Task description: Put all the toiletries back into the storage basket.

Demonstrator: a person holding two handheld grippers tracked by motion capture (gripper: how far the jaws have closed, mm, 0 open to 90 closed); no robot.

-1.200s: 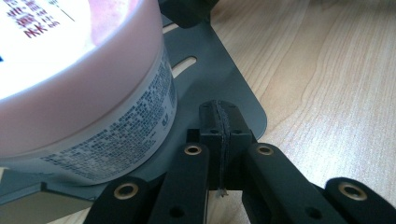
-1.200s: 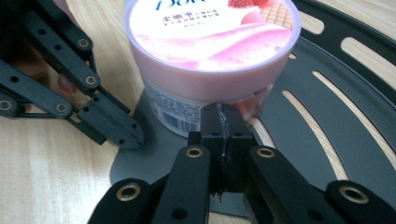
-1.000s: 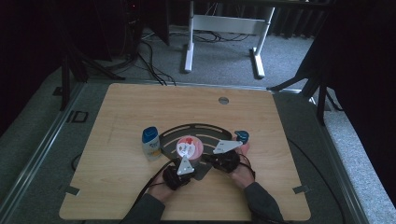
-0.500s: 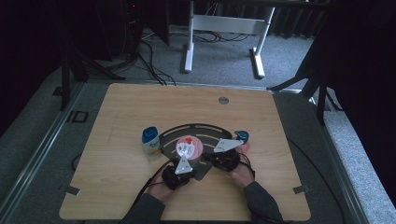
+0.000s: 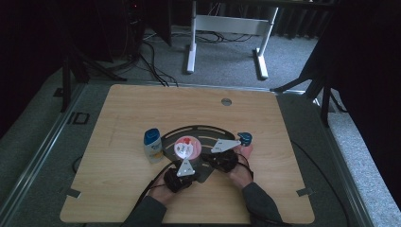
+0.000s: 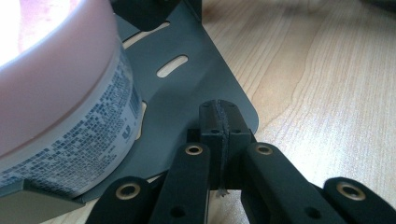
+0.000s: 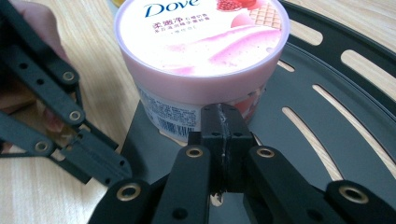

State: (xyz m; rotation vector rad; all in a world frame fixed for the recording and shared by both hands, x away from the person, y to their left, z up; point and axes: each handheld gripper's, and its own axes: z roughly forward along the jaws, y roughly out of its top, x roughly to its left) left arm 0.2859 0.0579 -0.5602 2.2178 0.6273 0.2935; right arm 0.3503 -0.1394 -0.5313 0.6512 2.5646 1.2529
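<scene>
- Two grippers, left gripper and right gripper, flanked a pink, round plastic Dove tub on a dark slotted metal plate on the bench.
- Both grippers' fingers were clenched empty, seemingly pre-grasp; next they likely needed opening around the tub.

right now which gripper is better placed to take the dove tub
Right, probably. The right gripper points straight at the Dove tub, its shut jaws just short of the wall. The left gripper points past it; there the tub sits off to one side.
</scene>
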